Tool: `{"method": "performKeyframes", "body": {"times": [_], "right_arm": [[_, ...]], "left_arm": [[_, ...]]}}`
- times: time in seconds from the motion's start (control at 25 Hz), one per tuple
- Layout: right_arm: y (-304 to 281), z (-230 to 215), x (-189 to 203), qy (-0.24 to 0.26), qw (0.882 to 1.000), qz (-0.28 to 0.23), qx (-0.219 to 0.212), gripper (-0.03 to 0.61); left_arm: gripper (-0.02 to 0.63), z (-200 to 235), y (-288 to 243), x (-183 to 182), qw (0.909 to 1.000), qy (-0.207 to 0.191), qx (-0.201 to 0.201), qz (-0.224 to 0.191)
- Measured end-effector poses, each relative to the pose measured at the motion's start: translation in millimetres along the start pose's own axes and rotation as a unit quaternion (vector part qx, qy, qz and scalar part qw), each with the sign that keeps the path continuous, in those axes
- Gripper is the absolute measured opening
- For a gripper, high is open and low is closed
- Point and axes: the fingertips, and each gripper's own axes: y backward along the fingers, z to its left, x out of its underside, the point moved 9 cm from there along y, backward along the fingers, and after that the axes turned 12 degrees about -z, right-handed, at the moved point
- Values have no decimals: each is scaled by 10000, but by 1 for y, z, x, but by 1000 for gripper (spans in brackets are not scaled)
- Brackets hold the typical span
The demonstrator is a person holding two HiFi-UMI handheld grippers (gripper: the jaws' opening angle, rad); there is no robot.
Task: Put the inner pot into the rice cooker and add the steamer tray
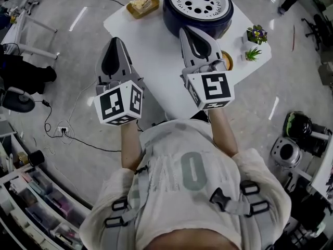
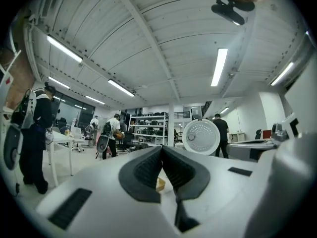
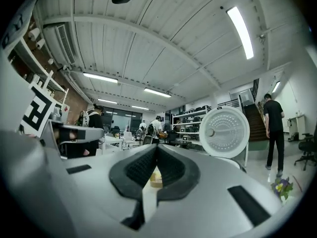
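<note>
Rice cooker (image 1: 174, 15) — dark blue, at the far end of the white bench (image 1: 156, 61) — stands with its lid (image 1: 203, 1) swung up, the perforated white inner face turned toward you. You cannot see down into its well from here, so whether the inner pot and steamer tray sit inside is hidden. Neither shows on the bench around the cooker. That fits two readings: both parts already seated, or both waiting somewhere out of view. Either way, look over the cooker's rim to settle it, and keep both tools clear of the upright lid, which a stray knock could probably swing shut.

Your left gripper (image 1: 115, 41) and right gripper (image 1: 186, 33) hover level on the near side of the cooker, pointing toward it — the right one close to its wall. Both pairs of fingers are pressed together with nothing between them. Your forearms reach forward from close to your chest. A wooden tray (image 1: 141, 5) lies just left of the cooker, and two small plants (image 1: 255, 35) stand to its right.
</note>
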Motion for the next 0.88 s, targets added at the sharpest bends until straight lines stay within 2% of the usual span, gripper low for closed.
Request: {"method": "performKeyframes", "body": {"times": [0.12,0.36,0.52,0.88], "right_arm": [[19,9,13,-210,9997,80,-4,9],[40,26,32,-204,9987,468,-33,8],[47,27,33,-253,9983,528,17,8],[49,24,31,-127,9983,561,70,8]], "left_arm": [[21,4,18,8,9999,-15,-48,164],[21,2,31,25,9993,-161,91,324],[21,-5,29,28,9987,-239,277,366],[21,-8,28,31,9984,-226,334,402]]}}
